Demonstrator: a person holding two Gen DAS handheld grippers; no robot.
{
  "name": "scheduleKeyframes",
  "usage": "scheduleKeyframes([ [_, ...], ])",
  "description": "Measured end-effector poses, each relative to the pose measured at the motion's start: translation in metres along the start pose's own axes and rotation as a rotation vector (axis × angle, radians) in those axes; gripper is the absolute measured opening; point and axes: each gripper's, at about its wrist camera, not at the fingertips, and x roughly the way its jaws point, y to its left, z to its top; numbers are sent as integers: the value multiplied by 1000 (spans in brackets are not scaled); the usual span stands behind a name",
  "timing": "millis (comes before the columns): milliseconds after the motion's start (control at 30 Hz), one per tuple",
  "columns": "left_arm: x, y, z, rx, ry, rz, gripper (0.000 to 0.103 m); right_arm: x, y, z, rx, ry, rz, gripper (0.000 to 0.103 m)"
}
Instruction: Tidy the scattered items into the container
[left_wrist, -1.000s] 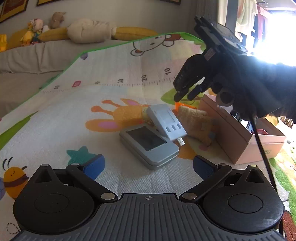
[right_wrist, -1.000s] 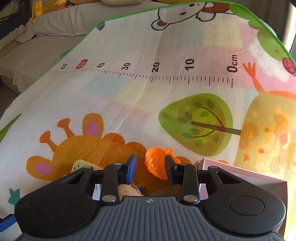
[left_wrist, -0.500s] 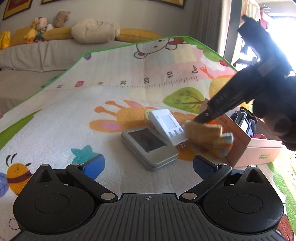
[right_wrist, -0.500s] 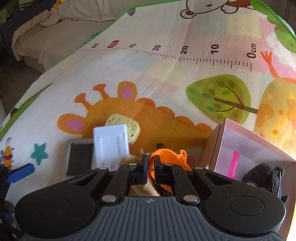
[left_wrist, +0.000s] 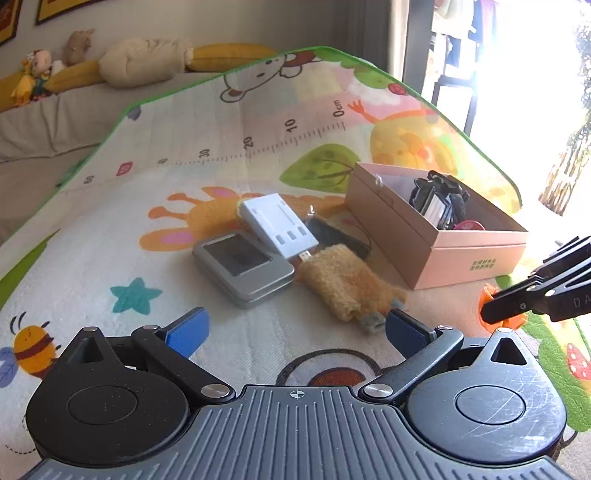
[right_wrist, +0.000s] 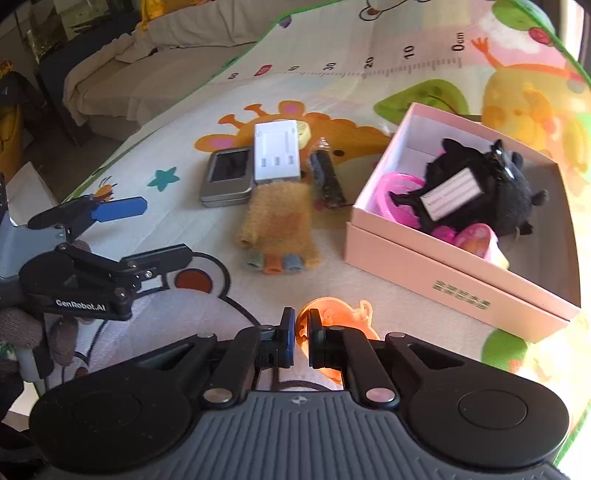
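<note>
Both grippers differ: right gripper (right_wrist: 301, 341) jaws, now clamping the orange toy (right_wrist: 332, 317), pulled back; left gripper (left_wrist: 295, 332) jaws open.

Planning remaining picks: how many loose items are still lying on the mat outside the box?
4, bunched left of the pink box: silver tin, white device leaning on it, dark packet, fuzzy tan glove. A yellowish item peeks from under the device.

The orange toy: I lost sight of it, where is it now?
The orange toy is clamped in the right hand-held gripper, in the right wrist view, above the mat in front of the pink box.
</note>
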Motion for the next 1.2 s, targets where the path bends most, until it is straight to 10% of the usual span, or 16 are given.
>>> scheduleKeyframes([
  [133,25,-27,13,-5,47,-3,103,-16,-19,-36,-8,-103,-179,10],
  [267,59,-47,22,-46,113,51,103,-30,-40,-64,44,-209,-272,65],
  [467,91,-63,25,-26,142,141,94,-37,-60,-96,139,-254,-222,74],
  [633,90,-68,26,39,130,119,75,-31,-68,-111,213,-266,-119,101],
  [933,50,-78,8,167,150,23,57,-20,-76,-122,355,-244,-37,103],
  [1200,-5,-88,-10,169,161,-159,70,-17,-67,-122,326,-223,-81,103],
])
